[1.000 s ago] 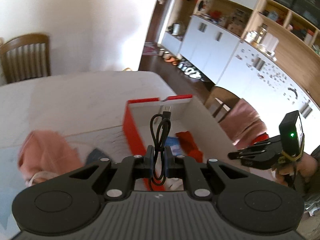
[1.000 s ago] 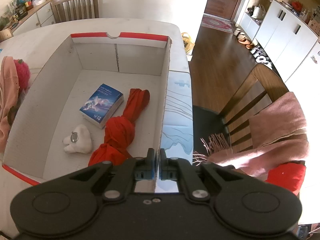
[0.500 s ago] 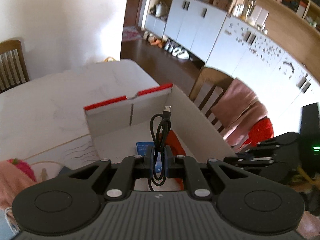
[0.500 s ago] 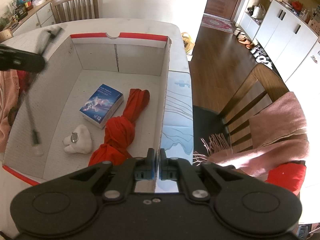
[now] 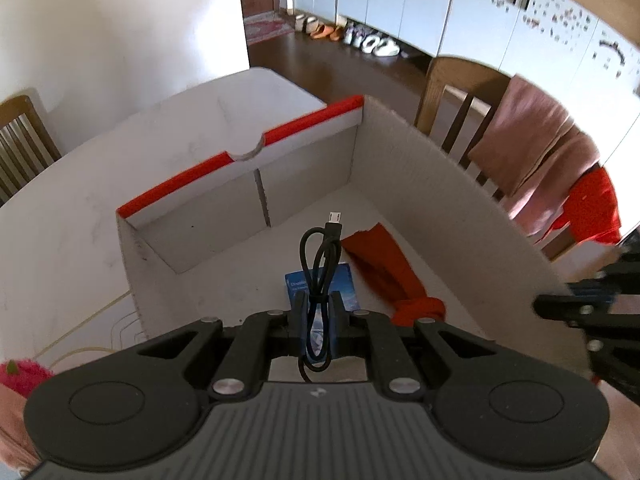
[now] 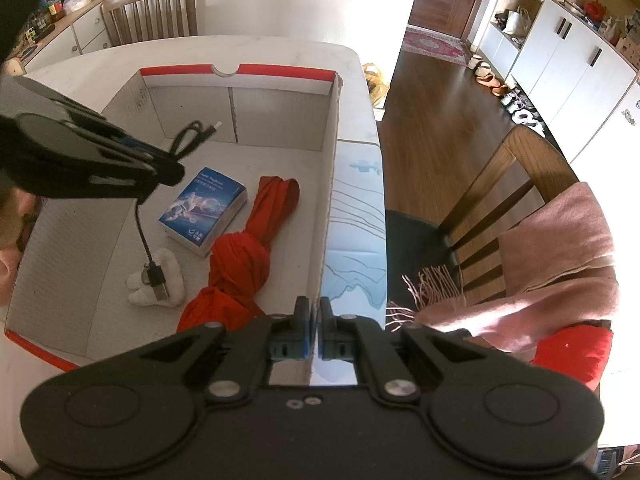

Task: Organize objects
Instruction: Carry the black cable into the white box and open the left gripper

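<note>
My left gripper [image 5: 318, 306] is shut on a coiled black USB cable [image 5: 320, 256] and holds it above the inside of the white cardboard box with red edges [image 5: 420, 184]. In the right wrist view the left gripper [image 6: 160, 168] hovers over the box's left part, with the cable [image 6: 192, 136] sticking out and its plug end [image 6: 158, 280] hanging down. In the box [image 6: 280, 116] lie a blue book [image 6: 204, 208], a knotted red cloth [image 6: 244, 252] and a small white plush [image 6: 160, 284]. My right gripper [image 6: 315, 312] is shut and empty at the box's near right wall.
The box stands on a white table [image 5: 60, 220]. A wooden chair draped with a pink cloth [image 6: 552, 248] stands to the right, another chair [image 6: 152, 12] at the far side. Pink and red soft things [image 5: 16, 380] lie on the table left of the box.
My left gripper has carried the cable from the table side to above the box interior. The right gripper has not moved.
</note>
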